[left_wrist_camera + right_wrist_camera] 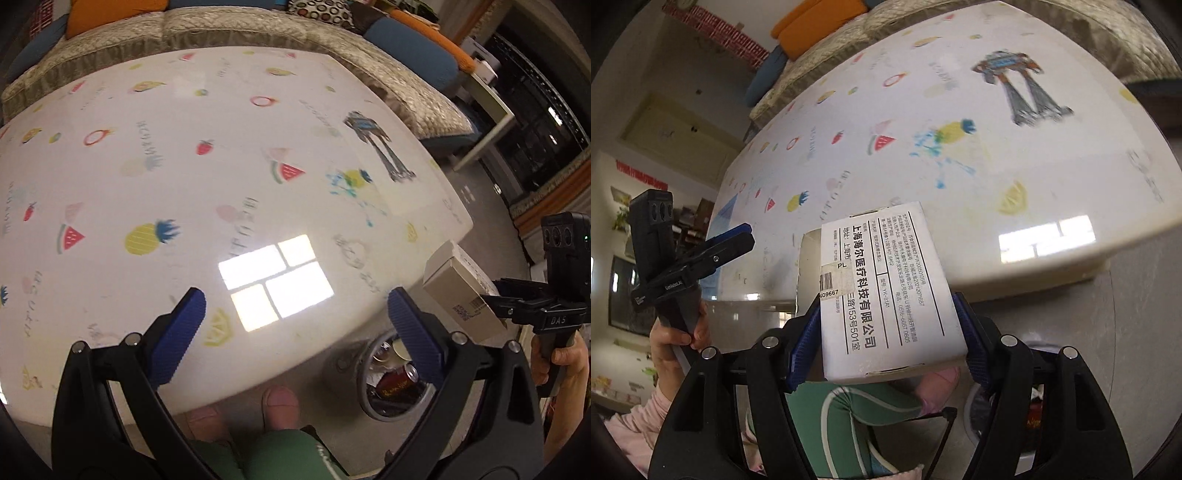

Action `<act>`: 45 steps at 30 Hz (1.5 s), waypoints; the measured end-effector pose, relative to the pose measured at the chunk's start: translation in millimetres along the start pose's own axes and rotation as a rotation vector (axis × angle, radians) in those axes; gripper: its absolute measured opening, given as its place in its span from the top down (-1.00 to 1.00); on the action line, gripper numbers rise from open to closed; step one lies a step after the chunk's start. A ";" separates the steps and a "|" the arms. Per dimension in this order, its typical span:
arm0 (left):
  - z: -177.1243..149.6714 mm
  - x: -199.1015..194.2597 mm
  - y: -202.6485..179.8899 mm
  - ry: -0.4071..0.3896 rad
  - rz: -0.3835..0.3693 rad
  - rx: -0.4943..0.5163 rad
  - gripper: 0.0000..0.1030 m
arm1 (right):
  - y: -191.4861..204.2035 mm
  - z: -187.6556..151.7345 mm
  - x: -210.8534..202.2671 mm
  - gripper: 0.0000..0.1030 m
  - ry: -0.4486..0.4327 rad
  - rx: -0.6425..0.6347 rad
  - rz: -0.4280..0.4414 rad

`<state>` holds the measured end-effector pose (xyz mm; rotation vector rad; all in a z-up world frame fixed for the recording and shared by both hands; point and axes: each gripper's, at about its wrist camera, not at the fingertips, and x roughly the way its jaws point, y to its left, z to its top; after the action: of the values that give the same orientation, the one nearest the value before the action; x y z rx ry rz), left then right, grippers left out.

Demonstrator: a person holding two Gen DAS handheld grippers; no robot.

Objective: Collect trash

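Ahead of both grippers spreads the table (pixel 184 166), a white glossy top printed with fruit and bearing a robot drawing at its far right part; a bright window reflection lies on it just beyond the left tool's fingertips. Behind the table's far edge runs a sofa (pixel 236 26) with a quilted grey cover and orange and blue cushions.

Below and slightly right of the left gripper (pixel 295 332), on the floor beside the table's near edge, stands a round trash bin (pixel 364 400). Inside it lie a dark red can (pixel 400 384) and some pale scraps, though the blue pad in front hides part of the contents, so the rest is hard to make out.

The left gripper is spread wide, its blue pads well apart with nothing between them, hovering over the table's near edge.

The right gripper (pixel 888 325) is clenched on a white cardboard box (pixel 886 288), its blue pads pressing the box's two long sides. The box juts forward from the fingers, printed face up with black Chinese text and a barcode sticker, held off the table's edge and to the right of the left tool.
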<state>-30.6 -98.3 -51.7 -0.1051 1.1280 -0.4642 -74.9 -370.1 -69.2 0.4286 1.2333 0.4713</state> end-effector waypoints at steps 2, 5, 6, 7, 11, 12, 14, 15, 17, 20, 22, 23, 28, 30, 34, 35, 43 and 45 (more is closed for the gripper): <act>-11.2 13.0 -28.3 0.027 -0.039 0.037 -0.87 | -24.0 -28.1 -15.1 -0.31 -0.033 0.060 -0.002; -30.0 33.2 -68.3 0.079 -0.081 0.112 -0.87 | -62.4 -72.8 -30.0 -0.31 -0.069 0.170 -0.001; -38.1 39.9 -82.4 0.096 -0.097 0.142 -0.87 | -77.6 -90.3 -32.4 -0.31 -0.075 0.215 -0.002; -45.5 45.7 -94.0 0.107 -0.110 0.165 -0.87 | -89.0 -103.2 -33.1 -0.31 -0.078 0.249 -0.003; -75.8 76.5 -135.6 0.197 -0.181 0.215 -0.87 | -132.2 -156.4 -25.2 -0.31 -0.060 0.381 -0.027; -82.4 83.2 -144.5 0.216 -0.194 0.226 -0.87 | -143.5 -170.4 -21.0 -0.31 -0.049 0.411 -0.031; -93.2 95.0 -159.3 0.242 -0.210 0.253 -0.87 | -157.7 -185.7 -10.0 -0.31 -0.025 0.454 -0.053; -96.7 101.0 -164.3 0.257 -0.212 0.264 -0.87 | -164.8 -192.8 -3.3 -0.31 -0.015 0.477 -0.051; -107.2 115.7 -172.9 0.292 -0.212 0.276 -0.87 | -175.0 -202.9 8.2 -0.31 -0.002 0.520 -0.038; -120.5 137.5 -179.1 0.346 -0.197 0.290 -0.87 | -188.4 -218.4 27.2 -0.31 0.029 0.557 -0.059; -127.9 150.8 -180.0 0.378 -0.187 0.295 -0.87 | -195.7 -224.2 41.4 -0.34 0.053 0.581 -0.072; -131.4 157.0 -179.9 0.394 -0.180 0.297 -0.87 | -198.4 -226.3 47.2 -0.34 0.063 0.588 -0.082; -140.7 169.7 -180.1 0.430 -0.169 0.304 -0.87 | -217.4 -233.0 66.0 -0.35 0.092 0.651 -0.071; -141.1 169.6 -180.6 0.429 -0.165 0.312 -0.87 | -218.7 -231.7 64.5 -0.35 0.086 0.650 -0.065; -138.8 166.3 -180.2 0.412 -0.159 0.317 -0.87 | -215.6 -227.2 52.3 -0.35 0.063 0.627 -0.049; -137.5 164.0 -179.3 0.402 -0.156 0.320 -0.87 | -213.7 -225.6 46.0 -0.35 0.049 0.624 -0.039; -105.0 118.9 -165.0 0.268 -0.132 0.328 -0.87 | -172.0 -195.1 -12.6 -0.35 -0.079 0.510 0.002; -90.8 99.8 -155.5 0.207 -0.120 0.310 -0.87 | -149.8 -174.8 -26.5 -0.35 -0.105 0.438 -0.002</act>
<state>-124.2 -265.5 -127.1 0.1506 1.2425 -0.7648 -233.1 -498.9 -178.9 0.8127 1.2328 0.1695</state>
